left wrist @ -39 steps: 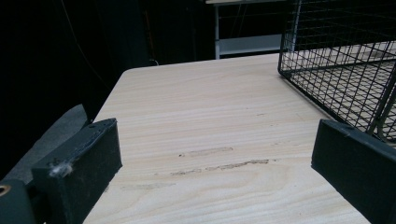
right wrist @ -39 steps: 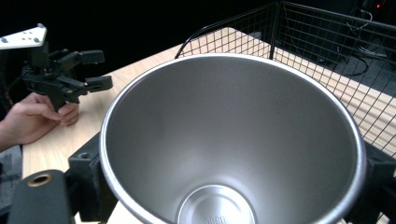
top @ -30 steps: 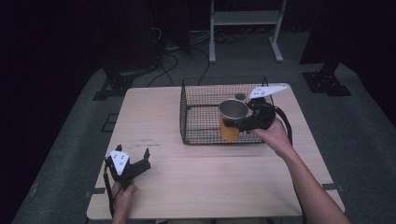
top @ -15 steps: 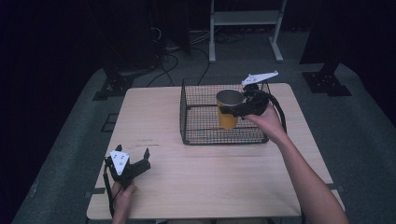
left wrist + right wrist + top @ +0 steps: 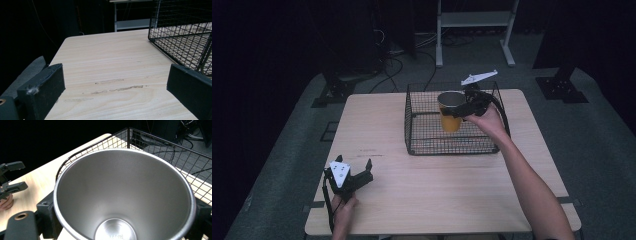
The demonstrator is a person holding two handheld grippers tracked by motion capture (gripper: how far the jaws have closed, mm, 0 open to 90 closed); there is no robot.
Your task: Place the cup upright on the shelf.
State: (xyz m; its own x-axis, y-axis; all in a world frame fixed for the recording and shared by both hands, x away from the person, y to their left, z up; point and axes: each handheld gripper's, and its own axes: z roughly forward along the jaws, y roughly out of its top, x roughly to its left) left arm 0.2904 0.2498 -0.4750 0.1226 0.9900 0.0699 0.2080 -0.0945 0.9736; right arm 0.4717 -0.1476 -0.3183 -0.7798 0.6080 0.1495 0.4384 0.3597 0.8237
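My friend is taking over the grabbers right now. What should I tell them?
Right gripper: shut on the cup, holding it upright over the wire basket. The cup is orange outside, shiny metal inside, and empty.
Left gripper: open, holding nothing, low over the table's near left corner, away from the basket.
Done: the cup is gripped and in the air above the basket.
Left: whether it goes in or out cannot be told; either way, set it down gently and open the jaws.
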